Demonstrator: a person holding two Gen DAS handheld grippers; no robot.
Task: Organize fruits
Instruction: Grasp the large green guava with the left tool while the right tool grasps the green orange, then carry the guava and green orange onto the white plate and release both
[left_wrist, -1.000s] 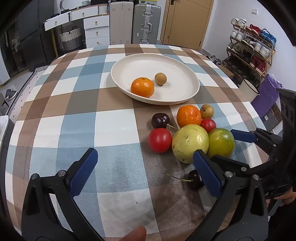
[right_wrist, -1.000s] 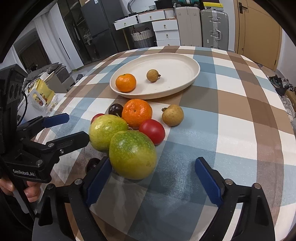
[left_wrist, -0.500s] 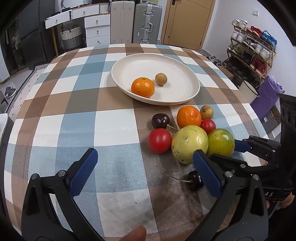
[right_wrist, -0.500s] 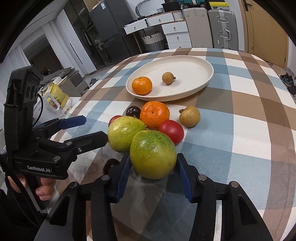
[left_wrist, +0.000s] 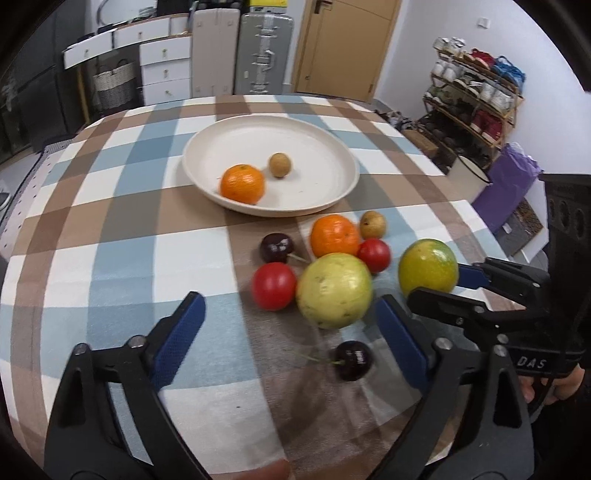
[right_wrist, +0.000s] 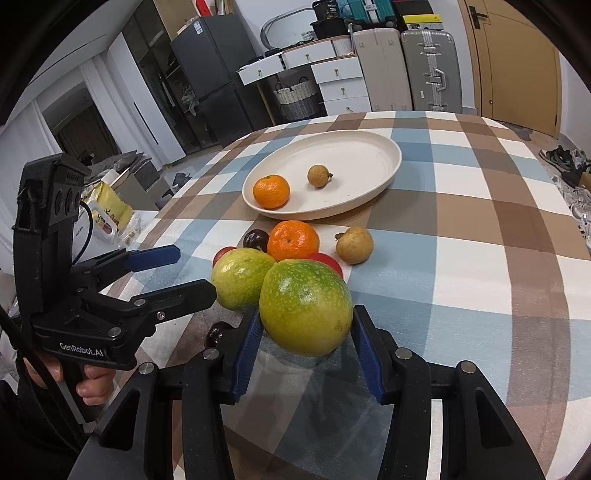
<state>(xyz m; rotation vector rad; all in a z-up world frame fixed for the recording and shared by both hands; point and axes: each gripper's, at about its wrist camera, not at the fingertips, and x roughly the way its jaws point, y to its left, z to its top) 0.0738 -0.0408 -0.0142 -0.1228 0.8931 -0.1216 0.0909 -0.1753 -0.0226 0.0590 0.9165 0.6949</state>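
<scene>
One left tool (right_wrist: 184, 269) reads "GenRobot.AI"; other lettering seems "DAS".

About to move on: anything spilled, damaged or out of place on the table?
Nothing spilled or damaged. The plate holds only an orange and a small brown fruit; the other fruits sit loose on the tablecloth beside it.

Both cameras ride on the grippers and look forward and down along their fingers at the checked table (left_wrist: 122, 258), from close above its near edge. The left view faces the plate (left_wrist: 325, 155) from the near left; the right gripper (left_wrist: 436, 286) enters at its right edge. The right view looks from the right, with the left gripper (right_wrist: 184, 269) at its left. Both share the plate, the fruit cluster (right_wrist: 291, 243) and the far drawers (right_wrist: 332, 77).
</scene>
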